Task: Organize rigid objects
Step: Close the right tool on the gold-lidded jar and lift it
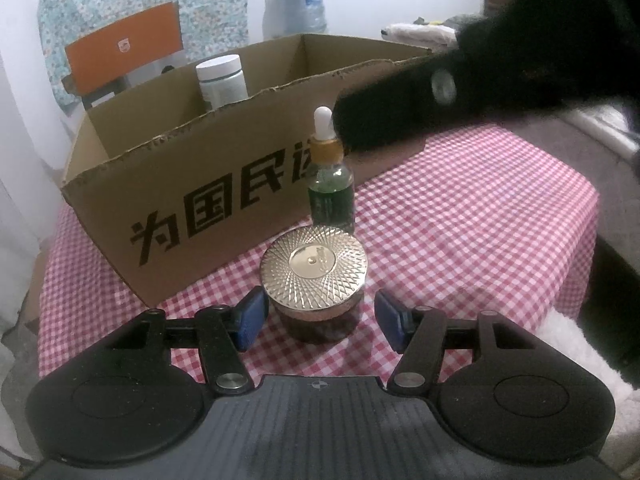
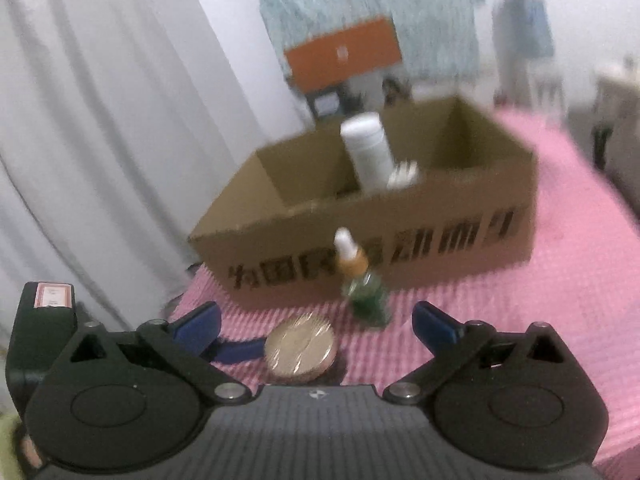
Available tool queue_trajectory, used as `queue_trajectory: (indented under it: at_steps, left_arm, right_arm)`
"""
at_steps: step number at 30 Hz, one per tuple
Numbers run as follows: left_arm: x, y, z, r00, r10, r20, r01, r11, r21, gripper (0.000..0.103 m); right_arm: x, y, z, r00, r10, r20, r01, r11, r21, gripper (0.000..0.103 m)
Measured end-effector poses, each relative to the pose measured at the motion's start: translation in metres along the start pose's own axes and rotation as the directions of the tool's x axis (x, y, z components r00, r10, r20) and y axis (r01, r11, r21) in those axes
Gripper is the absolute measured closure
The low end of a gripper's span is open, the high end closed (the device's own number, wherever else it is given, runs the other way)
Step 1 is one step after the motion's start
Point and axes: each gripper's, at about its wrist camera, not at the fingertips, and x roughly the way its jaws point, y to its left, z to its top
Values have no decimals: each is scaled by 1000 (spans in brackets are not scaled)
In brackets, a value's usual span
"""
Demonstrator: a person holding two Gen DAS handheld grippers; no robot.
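On checkered tablecloth [image 1: 460, 216], cardboard box [image 1: 224, 184], curtain [image 2: 100, 140] behind

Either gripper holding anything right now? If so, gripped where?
Nothing held. Left gripper is open, pads flanking the gold-lidded jar without touching. Right gripper is wide open and empty.

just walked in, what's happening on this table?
A person with a claw in each hand is sorting items into a cardboard box on a checked tablecloth. A white bottle already stands inside the box. The left claw straddles a gold-lidded jar, pads not touching it. The right claw is wide open and empty. A green dropper bottle waits in front of the box.
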Motion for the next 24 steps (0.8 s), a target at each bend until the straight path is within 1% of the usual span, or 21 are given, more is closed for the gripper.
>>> queue_trajectory:
  at_steps: [1,3,4,6,7,9,10,12,13,15,17,18,22,24]
  left_arm:
    - [0,0,0,1000,-1,-1,1,1000,-2,43]
    - [0,2,1,1000,-3,-1,3,1000,-6,43]
    - [1,2,1,1000,-4,-1,4,1000,-8,43]
    - [1,2,1,1000,-4,-1,4,1000,-10,43]
    - [1,3,1,1000,-5,-1,5,1000,-10,43]
    - [1,2,1,1000,-5,-1,5,1000,-10,43]
    - [2,2,1,1000,-5,-1,5,1000,-9,42]
    - [2,1,1,1000,-6,-1,6,1000,-8,41]
    - [2,1,1,1000,-5,0,5,1000,-6,41]
    - [3,0,1,1000,-5,-1,5,1000,-2,40]
    - [5,0,1,1000,-5,-2,5,1000,0,40]
    - [6,0,0,1000,-5,-3,5,1000,1,39]
    - [11,-1,1,1000,4,-2,-4,1000,11,39]
    - [13,-2,0,1000,12,-1,-12,1000,14,39]
  right_arm:
    - [-3,5,1,999,-43,33,44,999,-27,0]
    - [-12,16,1,983,-140,118,150,985,-81,0]
    - [-13,20,2,976,-160,150,177,978,-107,0]
    - [-21,22,2,962,-162,219,194,972,-134,0]
    - [-26,21,0,953,-160,257,197,972,-126,0]
    - [-37,15,-2,930,-132,342,176,979,-102,0]
    - [-38,15,-2,927,-131,352,178,978,-106,0]
    - [-35,17,1,926,-158,344,215,967,-136,0]
    - [-32,16,1,930,-160,331,220,964,-150,0]
    - [-22,14,2,948,-151,279,202,965,-168,0]
    - [-10,10,4,972,-132,195,165,972,-165,0]
    - [-5,9,4,979,-122,163,149,975,-164,0]
    - [17,11,0,990,-124,68,134,975,-178,0]
    - [27,11,-1,994,-109,20,111,978,-178,0]
